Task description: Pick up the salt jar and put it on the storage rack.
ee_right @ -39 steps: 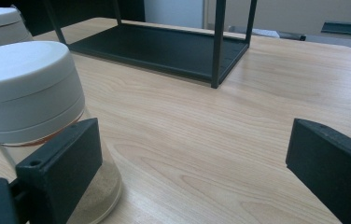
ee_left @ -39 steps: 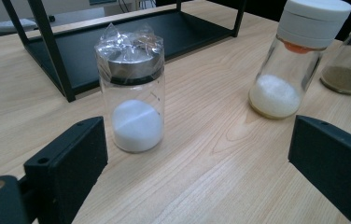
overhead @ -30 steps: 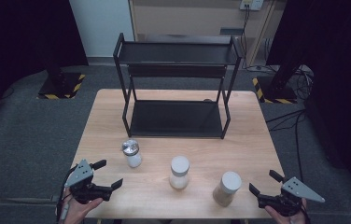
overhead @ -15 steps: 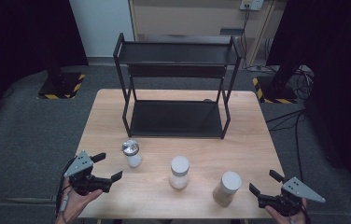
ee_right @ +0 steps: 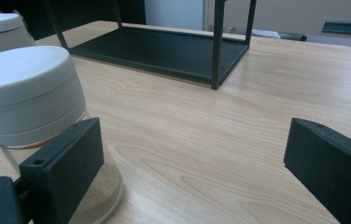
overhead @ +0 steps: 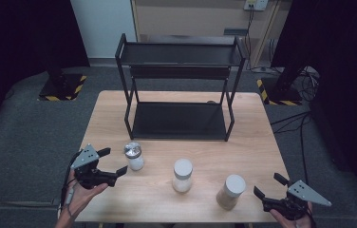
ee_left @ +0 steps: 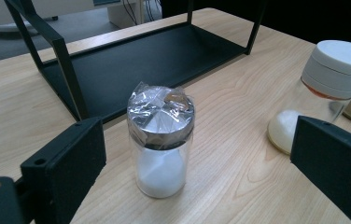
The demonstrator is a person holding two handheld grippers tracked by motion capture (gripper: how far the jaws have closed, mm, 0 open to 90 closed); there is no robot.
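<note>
Foil-capped jar (ee_left: 160,140), between open left tool (overhead: 111,160) jaws

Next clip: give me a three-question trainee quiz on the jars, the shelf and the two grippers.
1. True or false: the left gripper is clamped on the foil-capped jar.
2. How many jars stand on the table?
3. Which jar is nearest the right gripper? A foil-capped jar, B white-powder jar, C tan-powder jar.

Key: 1 false, its jaws are open and apart from the jar; 2 three, none on the black shelf; 3 C.
</note>
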